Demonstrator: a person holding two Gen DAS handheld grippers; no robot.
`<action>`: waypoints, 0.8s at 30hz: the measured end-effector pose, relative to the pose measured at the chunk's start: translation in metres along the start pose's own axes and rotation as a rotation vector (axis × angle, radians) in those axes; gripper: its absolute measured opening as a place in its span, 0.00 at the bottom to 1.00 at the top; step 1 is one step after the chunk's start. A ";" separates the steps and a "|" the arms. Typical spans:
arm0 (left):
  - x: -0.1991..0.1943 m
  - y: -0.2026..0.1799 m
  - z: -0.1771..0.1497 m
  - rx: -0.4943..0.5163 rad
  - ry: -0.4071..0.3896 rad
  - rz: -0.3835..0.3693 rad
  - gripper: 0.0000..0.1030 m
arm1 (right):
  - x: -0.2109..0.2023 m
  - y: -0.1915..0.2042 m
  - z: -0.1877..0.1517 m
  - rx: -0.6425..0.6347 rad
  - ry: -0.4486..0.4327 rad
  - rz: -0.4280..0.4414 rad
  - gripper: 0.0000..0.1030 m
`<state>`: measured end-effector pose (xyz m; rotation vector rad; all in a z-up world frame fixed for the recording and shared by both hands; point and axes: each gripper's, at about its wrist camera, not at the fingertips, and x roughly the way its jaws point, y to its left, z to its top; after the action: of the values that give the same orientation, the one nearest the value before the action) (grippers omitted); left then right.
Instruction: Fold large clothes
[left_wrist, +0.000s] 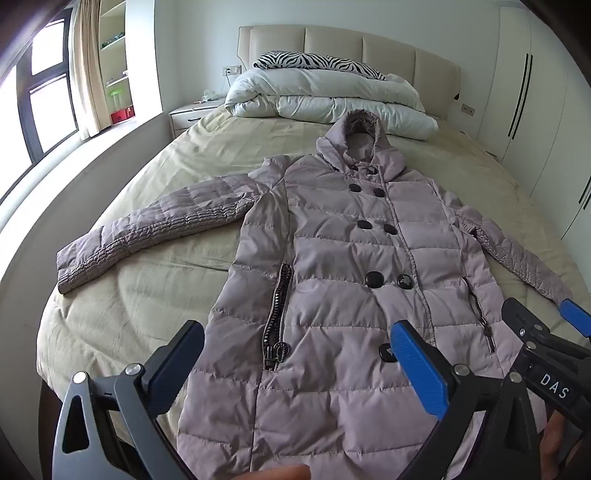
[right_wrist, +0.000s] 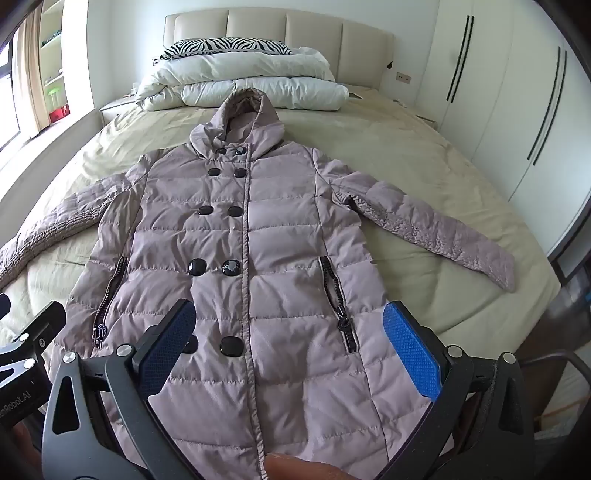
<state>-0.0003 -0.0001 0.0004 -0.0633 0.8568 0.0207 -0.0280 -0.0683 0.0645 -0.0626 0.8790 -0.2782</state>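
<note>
A long mauve quilted hooded coat (left_wrist: 332, 266) lies flat, front up, on the bed, buttoned, both sleeves spread out; it also shows in the right wrist view (right_wrist: 258, 266). Its left sleeve (left_wrist: 147, 229) points left, its right sleeve (right_wrist: 443, 232) points right. My left gripper (left_wrist: 299, 365) is open and empty, held above the coat's lower hem. My right gripper (right_wrist: 291, 350) is open and empty, also above the lower hem. The right gripper shows in the left wrist view (left_wrist: 539, 332) at the right edge.
The bed (left_wrist: 166, 177) has a beige sheet. A folded white duvet (left_wrist: 325, 96) and zebra pillow (left_wrist: 317, 61) lie at the headboard. A nightstand (left_wrist: 188, 114) and window stand left; white wardrobes (right_wrist: 517, 110) stand right.
</note>
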 end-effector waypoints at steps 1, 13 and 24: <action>0.001 0.000 0.000 -0.003 0.020 0.003 1.00 | 0.000 0.000 0.000 0.003 -0.007 0.002 1.00; -0.001 -0.001 0.000 0.003 0.002 0.011 1.00 | 0.002 0.000 -0.001 0.003 -0.002 0.001 1.00; -0.001 -0.001 0.000 0.004 0.001 0.009 1.00 | 0.003 0.001 -0.003 0.001 0.001 0.003 1.00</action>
<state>-0.0009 -0.0013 0.0012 -0.0553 0.8585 0.0272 -0.0277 -0.0679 0.0600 -0.0600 0.8803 -0.2763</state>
